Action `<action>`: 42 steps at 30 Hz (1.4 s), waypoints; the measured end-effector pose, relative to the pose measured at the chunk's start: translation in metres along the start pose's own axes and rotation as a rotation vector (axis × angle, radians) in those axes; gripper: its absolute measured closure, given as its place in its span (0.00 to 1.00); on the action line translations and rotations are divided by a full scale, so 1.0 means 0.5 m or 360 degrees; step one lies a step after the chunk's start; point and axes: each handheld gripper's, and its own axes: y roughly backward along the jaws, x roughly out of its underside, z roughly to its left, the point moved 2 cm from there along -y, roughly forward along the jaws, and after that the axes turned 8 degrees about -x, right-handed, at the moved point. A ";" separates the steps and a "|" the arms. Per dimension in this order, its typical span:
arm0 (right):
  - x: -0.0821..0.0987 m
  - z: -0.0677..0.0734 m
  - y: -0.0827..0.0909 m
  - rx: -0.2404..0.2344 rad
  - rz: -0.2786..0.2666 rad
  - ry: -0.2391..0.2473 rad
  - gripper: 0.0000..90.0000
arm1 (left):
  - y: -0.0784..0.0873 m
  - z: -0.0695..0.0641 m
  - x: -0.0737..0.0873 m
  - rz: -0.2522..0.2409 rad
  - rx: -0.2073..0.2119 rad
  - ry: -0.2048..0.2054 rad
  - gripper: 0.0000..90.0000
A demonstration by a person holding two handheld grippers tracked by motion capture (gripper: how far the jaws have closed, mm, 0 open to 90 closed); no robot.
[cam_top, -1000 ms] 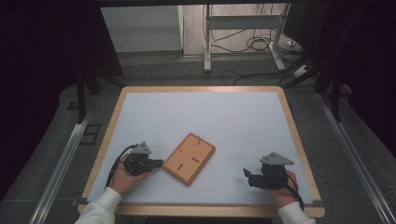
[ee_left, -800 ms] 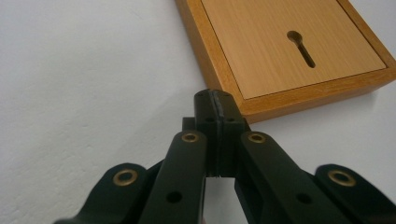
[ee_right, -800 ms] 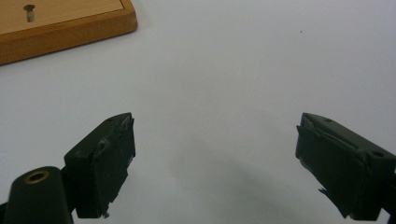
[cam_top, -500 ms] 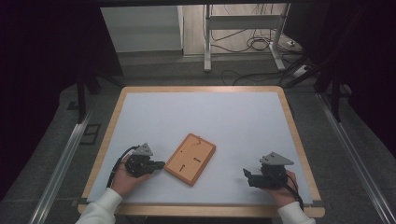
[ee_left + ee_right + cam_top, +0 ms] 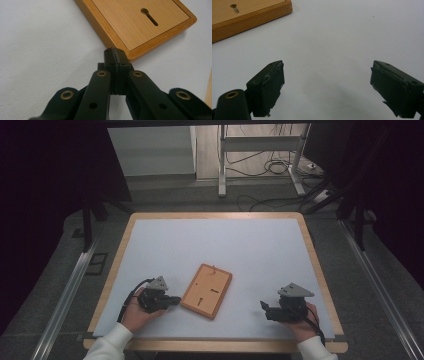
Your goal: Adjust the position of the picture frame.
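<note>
Nothing has moved: closed left hand-held gripper (image 5: 172,300) waits at the board's (image 5: 206,290) nine o'clock; right hand-held gripper (image 5: 264,309) gapes empty.

A wooden board (image 5: 207,290) lies flat on the counter (image 5: 220,245), a little toward six o'clock from the counter's middle. It is a rectangle of orange-brown wood with a raised, rounded frame around a paler inset panel. Its long axis is tilted, running from about one o'clock down to seven o'clock. Two keyhole-shaped slots are cut into the panel, each a round hole with a narrow slit running from it; the left gripper view shows one (image 5: 149,16) clearly. A small peg or hook stands at the board's far short edge, too small to make out. Its face is bare.
</note>
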 end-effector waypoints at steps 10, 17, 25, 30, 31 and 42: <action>0.000 0.000 -0.001 -0.0004 0.0003 0.0002 0.13 | -0.003 -0.008 -0.003 0.0004 0.0012 -0.0015 1.00; 0.000 0.001 -0.001 -0.0007 0.0007 0.0003 0.13 | -0.008 -0.020 -0.009 0.0004 0.0033 -0.0027 1.00; 0.000 0.001 -0.001 -0.0008 0.0004 0.0003 0.13 | -0.014 -0.032 -0.016 0.0015 0.0055 -0.0055 1.00; 0.000 0.001 -0.001 -0.0012 0.0007 0.0003 0.13 | -0.018 -0.039 -0.020 0.0014 0.0064 -0.0058 1.00; 0.001 0.001 -0.002 -0.0013 0.0009 0.0004 0.13 | -0.018 -0.040 -0.021 0.0014 0.0065 -0.0065 1.00; 0.000 0.001 -0.002 -0.0014 0.0013 0.0009 0.13 | -0.026 -0.052 -0.028 0.0011 0.0085 -0.0068 1.00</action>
